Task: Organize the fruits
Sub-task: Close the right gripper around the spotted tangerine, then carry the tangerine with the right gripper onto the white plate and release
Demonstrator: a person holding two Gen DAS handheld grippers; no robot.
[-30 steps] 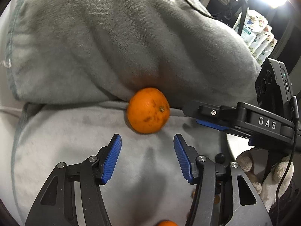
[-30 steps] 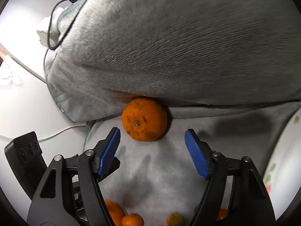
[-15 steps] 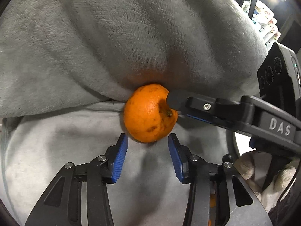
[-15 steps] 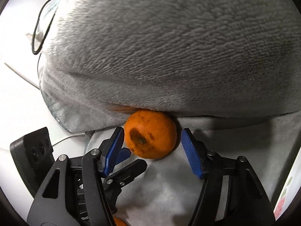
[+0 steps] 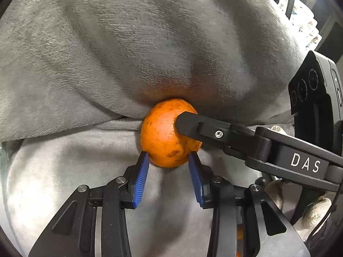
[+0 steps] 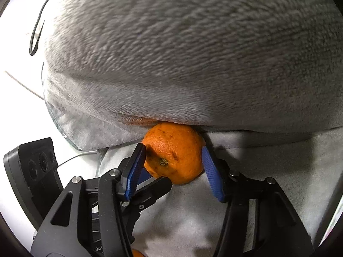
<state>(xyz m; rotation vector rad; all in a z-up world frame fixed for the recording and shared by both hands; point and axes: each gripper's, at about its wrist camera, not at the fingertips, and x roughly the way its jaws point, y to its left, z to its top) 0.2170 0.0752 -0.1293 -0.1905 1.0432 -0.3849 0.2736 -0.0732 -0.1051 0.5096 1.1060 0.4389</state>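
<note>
Converging on a single orange (image 5: pixel 166 132) from two sides, both grippers now bracket the fruit where it lies on the grey blanket (image 5: pixel 128 53), tucked against the lower edge of the blanket's raised fold. The left gripper (image 5: pixel 169 167) has just been closing its jaws; in its own view the blue pads (image 5: pixel 140 177) touch the near underside of the orange at their tips only, so this reads as a shallow pinch rather than a seated grasp. The right gripper (image 6: pixel 172 165) has likewise been closing, and its pads (image 6: pixel 211 171) press the orange's two flanks at mid-height, gripping it. Compared with a second earlier, when the orange lay free beyond both sets of open jaws, each gripper has advanced toward the fold and narrowed onto the fruit. In the left wrist view one black finger of the right gripper crosses the orange from the right side, overlapping its stem end. A gloved hand (image 5: pixel 315 212) shows below that finger. More small oranges (image 6: pixel 137 252) lie nearer the cameras than the gripped one, only slivers visible. Judged from this, the pick is at the moment of capture; two tools on one fruit may crowd each other, and the left's low hold seems likelier to slip.
</note>
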